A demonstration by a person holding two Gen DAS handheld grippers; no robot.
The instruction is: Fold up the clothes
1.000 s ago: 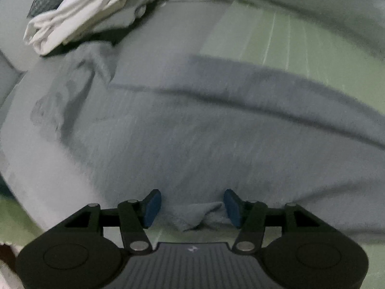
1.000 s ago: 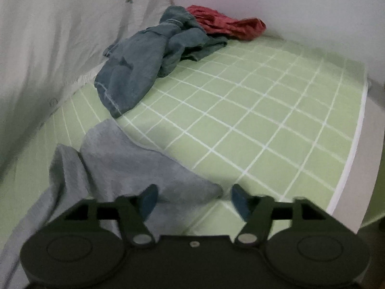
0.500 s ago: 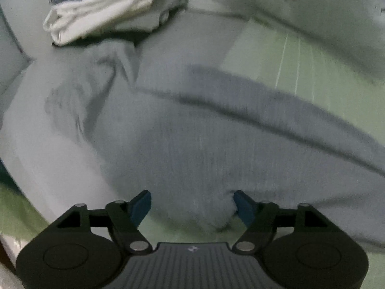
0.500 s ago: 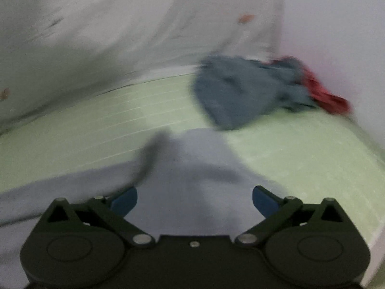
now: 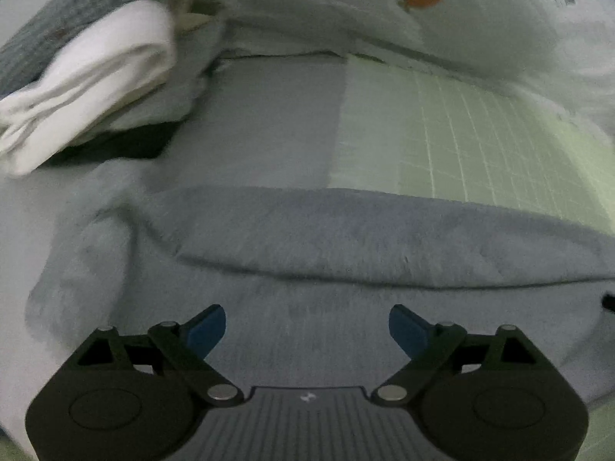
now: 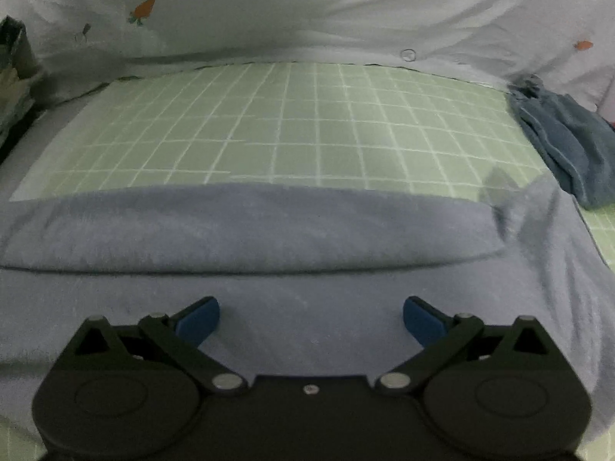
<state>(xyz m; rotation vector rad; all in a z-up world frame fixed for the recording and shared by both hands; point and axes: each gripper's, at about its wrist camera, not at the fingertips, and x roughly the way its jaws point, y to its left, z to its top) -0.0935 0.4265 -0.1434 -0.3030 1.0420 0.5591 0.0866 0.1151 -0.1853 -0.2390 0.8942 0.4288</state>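
Bedding in pale green with a white grid point(image 6: 292, 130) covers the bed, and every place here is told from it. White quilt printed with small carrots point(image 6: 307, 11) is bunched along its far edge. Grey garment point(image 6: 269, 230) lies spread across its near part, one long fold running side to side over the lower layer, a loose corner rumpled toward the right. Pile of folded clothes, white on top point(image 5: 96, 77), sits off its far left corner on a grey sheet point(image 5: 269, 123). Blue denim garment point(image 6: 569, 142) is heaped at its right edge. The left claw point(image 5: 307, 328) hangs over the grey garment, blue pads apart and opening, nothing pinched between them. The right claw point(image 6: 311, 320) is spread wide above the same cloth, gripping nothing.
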